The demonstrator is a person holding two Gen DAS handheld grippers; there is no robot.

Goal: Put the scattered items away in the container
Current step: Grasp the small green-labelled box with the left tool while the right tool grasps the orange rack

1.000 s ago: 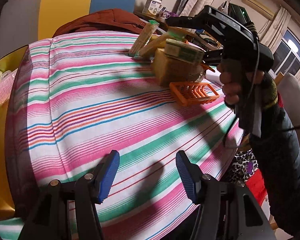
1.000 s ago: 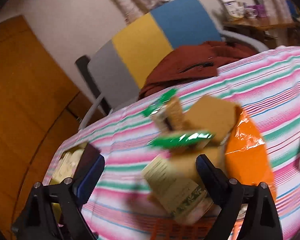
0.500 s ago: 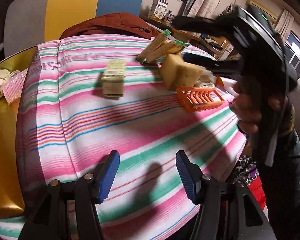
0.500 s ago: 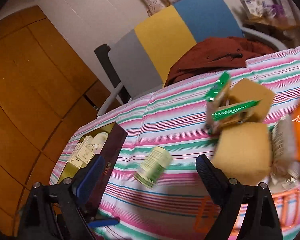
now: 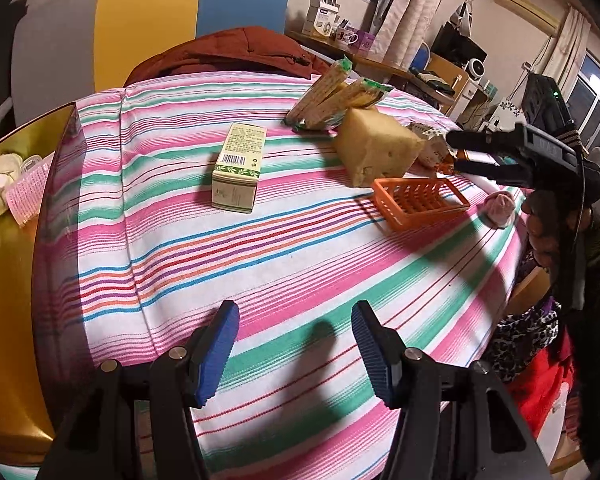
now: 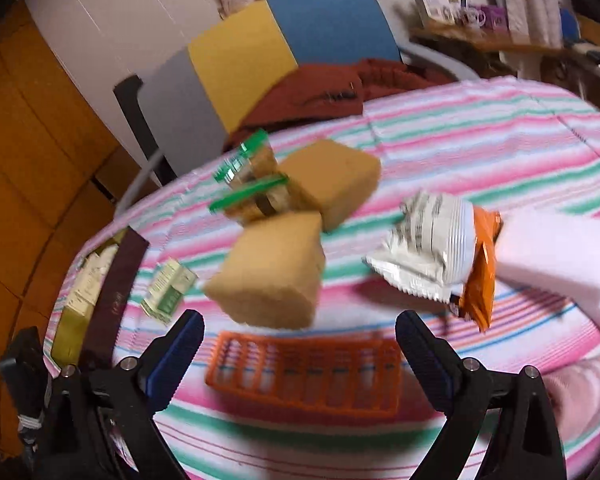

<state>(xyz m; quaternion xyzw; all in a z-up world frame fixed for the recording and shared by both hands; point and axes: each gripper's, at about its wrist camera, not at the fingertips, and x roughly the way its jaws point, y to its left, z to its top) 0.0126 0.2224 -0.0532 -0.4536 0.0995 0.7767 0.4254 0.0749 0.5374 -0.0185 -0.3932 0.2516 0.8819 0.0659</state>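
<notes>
**A:** Striped cloth covers your bench (image 5: 260, 248), with a colour-block chair (image 5: 188, 12) and a rust jacket (image 5: 236, 50) behind it. Going left to right: the gold box (image 5: 16, 280) at the left edge already has a few things in it, a cream bundle and a pink packet among them.

**B:** So what is left for you?

**A:** Most of it, I'd judge. The green-and-white carton (image 5: 238, 168) stands alone mid-bench, near the box but outside it. Further right come the cracker packs (image 5: 332, 96), the yellow sponge (image 5: 374, 150), the orange basket (image 5: 420, 200), the foil wrappers (image 6: 432, 248) and a white block (image 6: 556, 256).

**B:** And your fingers?

**A:** Your left gripper (image 5: 294, 354) hangs over bare cloth, fingers partly apart, nothing between them. Your right gripper (image 6: 300, 356) is spread wide above the basket and empty too, touching nothing that I can see.
</notes>
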